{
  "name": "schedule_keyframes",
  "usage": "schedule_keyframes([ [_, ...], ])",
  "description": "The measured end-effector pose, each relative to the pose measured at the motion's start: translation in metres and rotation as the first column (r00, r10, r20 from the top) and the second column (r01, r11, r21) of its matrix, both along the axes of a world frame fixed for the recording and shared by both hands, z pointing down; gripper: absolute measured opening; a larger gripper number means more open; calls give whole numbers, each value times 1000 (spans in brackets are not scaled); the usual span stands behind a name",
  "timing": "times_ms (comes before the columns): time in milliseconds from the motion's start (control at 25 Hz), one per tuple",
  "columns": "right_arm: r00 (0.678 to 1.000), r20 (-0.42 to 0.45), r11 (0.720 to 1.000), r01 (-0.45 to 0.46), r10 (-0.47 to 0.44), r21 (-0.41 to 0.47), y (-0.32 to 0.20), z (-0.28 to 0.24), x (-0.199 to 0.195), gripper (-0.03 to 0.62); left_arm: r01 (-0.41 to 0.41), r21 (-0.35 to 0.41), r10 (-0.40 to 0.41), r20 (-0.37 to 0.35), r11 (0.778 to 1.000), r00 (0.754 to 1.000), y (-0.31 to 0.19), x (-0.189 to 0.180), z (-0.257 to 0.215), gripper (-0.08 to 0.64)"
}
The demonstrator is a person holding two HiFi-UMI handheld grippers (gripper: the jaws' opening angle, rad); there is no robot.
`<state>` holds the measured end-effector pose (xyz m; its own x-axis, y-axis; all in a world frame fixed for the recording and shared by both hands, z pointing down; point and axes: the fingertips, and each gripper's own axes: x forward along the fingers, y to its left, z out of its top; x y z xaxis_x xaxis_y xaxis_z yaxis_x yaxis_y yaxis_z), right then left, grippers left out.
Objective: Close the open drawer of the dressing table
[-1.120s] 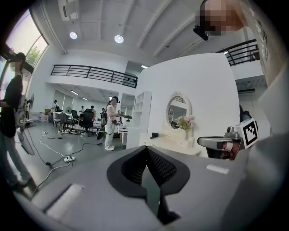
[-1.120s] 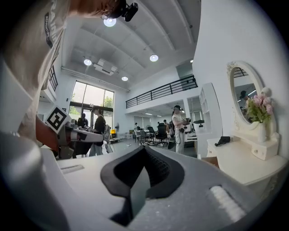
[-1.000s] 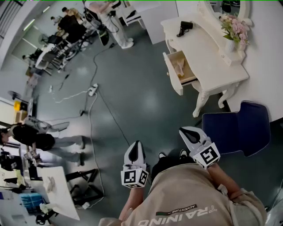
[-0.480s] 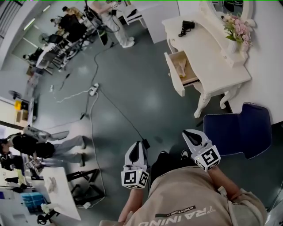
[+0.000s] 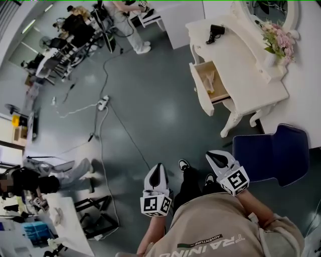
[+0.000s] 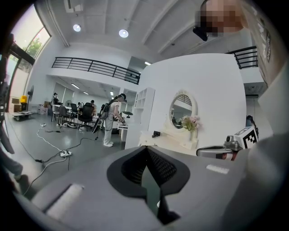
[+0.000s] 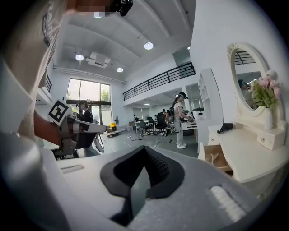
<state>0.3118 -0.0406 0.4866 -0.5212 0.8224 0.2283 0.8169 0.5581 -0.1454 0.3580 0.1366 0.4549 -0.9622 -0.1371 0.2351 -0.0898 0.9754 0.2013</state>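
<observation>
The white dressing table [image 5: 251, 75] stands at the upper right of the head view, far ahead of both grippers. Its drawer [image 5: 212, 83] is pulled out toward the left, with pale items inside. In the right gripper view the open drawer [image 7: 213, 159] shows at the right, under the tabletop [image 7: 253, 155]. The left gripper view has the dressing table [image 6: 165, 139] small in the distance. My left gripper [image 5: 158, 166] and right gripper [image 5: 211, 155] are held low near the person's body. Both are shut and hold nothing.
A black hair dryer [image 5: 216, 31], a vase of pink flowers [image 5: 278, 42] and an oval mirror [image 5: 266, 10] are on the table. A dark blue chair [image 5: 271, 155] stands just right of my right gripper. Cables [image 5: 118, 120] and a power strip [image 5: 104, 103] lie on the grey floor; people work at the far left.
The person has stepped forward, one shoe now showing ahead of the body. The dressing table has shifted slightly right in view. Both grippers keep their pose.
</observation>
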Motion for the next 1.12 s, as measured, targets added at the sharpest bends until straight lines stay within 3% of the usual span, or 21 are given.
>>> schedule_keyframes([
  [400, 1000, 25, 997, 17, -19, 69, 64, -14, -78, 2, -20, 71, 19, 25, 997, 1000, 60, -89, 10, 16],
  [800, 998, 44, 993, -49, 45, 110, 128, -21, -138, 2, -82, 47, 80, 53, 996, 995, 142, -162, 14, 15],
  [1120, 999, 11, 985, -41, 40, 169, 153, -8, -154, 2, -99, 75, 97, 26, 992, 995, 160, -176, 31, 15],
])
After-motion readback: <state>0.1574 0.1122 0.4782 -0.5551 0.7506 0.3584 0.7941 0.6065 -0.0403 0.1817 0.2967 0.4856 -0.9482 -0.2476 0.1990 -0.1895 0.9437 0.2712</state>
